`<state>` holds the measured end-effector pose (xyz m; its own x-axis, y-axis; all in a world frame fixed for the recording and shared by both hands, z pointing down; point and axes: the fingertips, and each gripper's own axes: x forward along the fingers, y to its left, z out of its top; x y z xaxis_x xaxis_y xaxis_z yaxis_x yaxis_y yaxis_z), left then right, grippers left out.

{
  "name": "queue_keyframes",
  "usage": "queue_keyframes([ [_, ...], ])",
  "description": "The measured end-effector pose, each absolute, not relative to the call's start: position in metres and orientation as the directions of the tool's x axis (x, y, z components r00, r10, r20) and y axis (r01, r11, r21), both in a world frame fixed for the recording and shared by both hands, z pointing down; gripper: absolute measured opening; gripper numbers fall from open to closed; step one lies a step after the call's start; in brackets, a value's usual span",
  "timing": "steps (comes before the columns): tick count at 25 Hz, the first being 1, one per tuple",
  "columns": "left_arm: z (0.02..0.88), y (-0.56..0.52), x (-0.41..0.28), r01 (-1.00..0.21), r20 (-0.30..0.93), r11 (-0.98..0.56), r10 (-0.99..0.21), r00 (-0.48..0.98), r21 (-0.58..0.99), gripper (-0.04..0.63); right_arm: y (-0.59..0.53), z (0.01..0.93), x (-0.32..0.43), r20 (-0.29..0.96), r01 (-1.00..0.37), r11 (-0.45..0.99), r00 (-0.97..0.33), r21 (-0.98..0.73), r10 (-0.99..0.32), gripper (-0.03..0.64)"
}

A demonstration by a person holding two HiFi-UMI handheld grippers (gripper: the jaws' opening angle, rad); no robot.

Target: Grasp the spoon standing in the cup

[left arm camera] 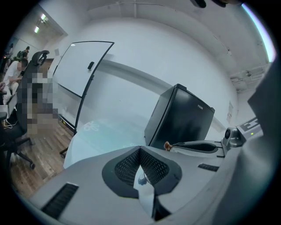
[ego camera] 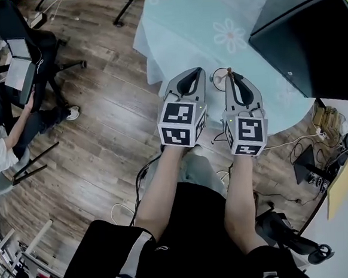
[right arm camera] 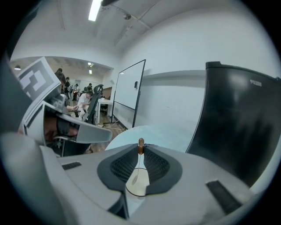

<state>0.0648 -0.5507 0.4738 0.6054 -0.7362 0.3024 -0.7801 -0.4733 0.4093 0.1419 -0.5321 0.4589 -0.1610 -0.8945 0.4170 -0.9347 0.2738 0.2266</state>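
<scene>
Brown wood caps the thin metal spoon [right arm camera: 134,179], and that cap is exactly where the right gripper [right arm camera: 140,147] has it. Its fingers [right arm camera: 156,166] are nearly together, pinched on the knob at their very tips. The slim stem runs down between them into the white cup [right arm camera: 141,189]. Such a hold is slight, so the pressure should be even and the wrist quiet; any roll would let the spoon swing like a pendulum. Drawing it out wants a pull straight along the stem, so the bowl passes the rim without dragging the light cup over. Whether the bowl rests on the cup's bottom I cannot tell.

The left gripper [left arm camera: 140,148] hangs just beside the right, its fingers [left arm camera: 126,166] closed on each other with nothing in them. It could steady the cup only if opened first.

The cup stands near the edge of the round surface, which is covered by a pale turquoise daisy-print cloth [ego camera: 212,12]. It shows nothing inside but the spoon; liquid, if any, is not visible. Further in on the surface, the black box-shaped cabinet [ego camera: 309,29] is shut, its contents unseen.
</scene>
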Motion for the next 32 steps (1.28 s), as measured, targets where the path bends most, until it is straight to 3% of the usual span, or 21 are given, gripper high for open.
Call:
queue_keyframes([
  [10, 0.423, -0.559, 0.089, -0.743, 0.219, -0.565, -0.722, 0.656, 0.359, 0.014, -0.532, 0.408, 0.16, 0.3, -0.969, 0.211, -0.164, 0.131, -0.94, 0.048],
  [32, 0.297, -0.572, 0.115, -0.723, 0.018, -0.674, -0.73, 0.684, 0.154, 0.014, -0.541, 0.292, 0.184, 0.03, -0.972, 0.208, -0.206, 0.109, -0.978, 0.043],
])
